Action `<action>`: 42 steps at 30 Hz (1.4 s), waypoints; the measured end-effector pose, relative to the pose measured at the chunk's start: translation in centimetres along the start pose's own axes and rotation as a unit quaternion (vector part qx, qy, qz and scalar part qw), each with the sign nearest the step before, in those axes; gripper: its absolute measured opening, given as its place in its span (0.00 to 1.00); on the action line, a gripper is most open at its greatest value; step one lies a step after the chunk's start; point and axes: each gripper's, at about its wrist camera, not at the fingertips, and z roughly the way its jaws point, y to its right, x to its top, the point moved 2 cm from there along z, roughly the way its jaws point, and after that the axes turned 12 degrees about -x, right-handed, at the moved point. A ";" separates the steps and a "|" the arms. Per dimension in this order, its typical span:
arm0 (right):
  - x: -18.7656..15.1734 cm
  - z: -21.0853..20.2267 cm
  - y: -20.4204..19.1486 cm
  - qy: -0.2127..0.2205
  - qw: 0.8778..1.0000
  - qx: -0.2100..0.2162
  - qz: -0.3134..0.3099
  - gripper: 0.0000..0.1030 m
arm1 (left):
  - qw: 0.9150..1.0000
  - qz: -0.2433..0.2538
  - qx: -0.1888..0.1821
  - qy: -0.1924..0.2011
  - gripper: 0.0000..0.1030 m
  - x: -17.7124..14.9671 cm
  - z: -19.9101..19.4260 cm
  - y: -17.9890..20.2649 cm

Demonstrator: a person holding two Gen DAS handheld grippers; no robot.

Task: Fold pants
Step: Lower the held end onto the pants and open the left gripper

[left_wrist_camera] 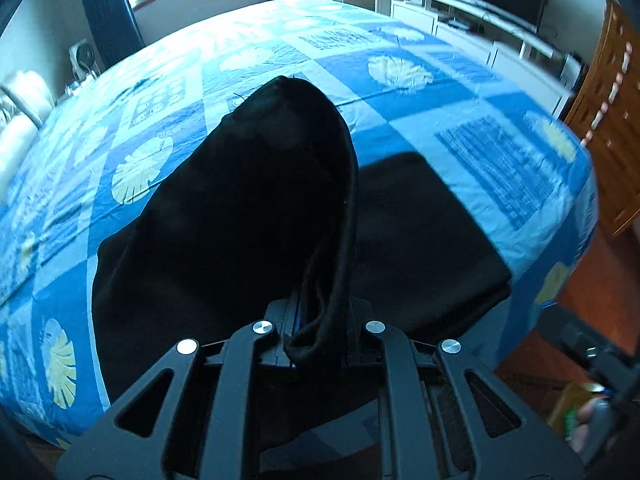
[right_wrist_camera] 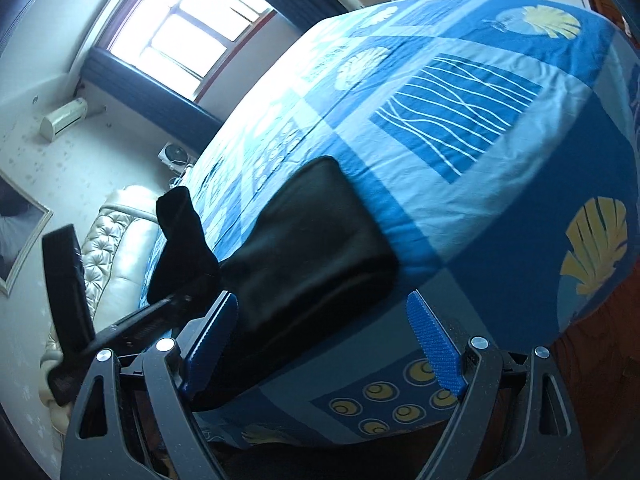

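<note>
Black pants (left_wrist_camera: 248,208) lifted in a peak, left claw (left_wrist_camera: 316,336) clenched on their edge, right claw (right_wrist_camera: 336,344) released above bedspread (right_wrist_camera: 460,120)

The pants (left_wrist_camera: 420,240) lie on the bed (left_wrist_camera: 500,152) at its near edge, seemingly by a corner. One end rises off the bed into the left hand-held gripper (left_wrist_camera: 316,340); the right hand-held gripper (right_wrist_camera: 332,344) straddles the flat part.

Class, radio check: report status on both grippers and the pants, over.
Left gripper shut on the pants, one end lifted off the bed. Right gripper open, fingers straddling the flat part. Nothing in the way.
</note>
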 end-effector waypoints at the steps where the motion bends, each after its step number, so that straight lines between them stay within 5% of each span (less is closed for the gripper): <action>1: 0.0 0.2 0.2 -0.001 1.000 0.000 0.003 0.83 | 1.000 0.005 0.006 -0.001 0.12 -0.2 0.4 0.2; 25: -0.6 0.7 2.6 -0.015 0.999 -0.014 0.026 0.83 | 0.997 0.045 0.055 0.000 0.17 -1.3 2.9 2.1; 28: -0.6 0.5 2.4 -0.013 0.999 -0.018 0.023 0.83 | 0.998 0.047 0.050 0.002 0.25 -1.3 2.8 2.5; 35: -0.4 -0.4 1.8 -0.006 0.999 -0.030 0.011 0.83 | 0.997 0.067 0.034 0.032 0.73 -2.0 -0.2 4.0; 42: -0.6 -0.8 -0.1 -0.004 0.999 -0.038 -0.016 0.83 | 0.995 0.066 0.040 0.065 0.86 -3.4 -4.7 2.3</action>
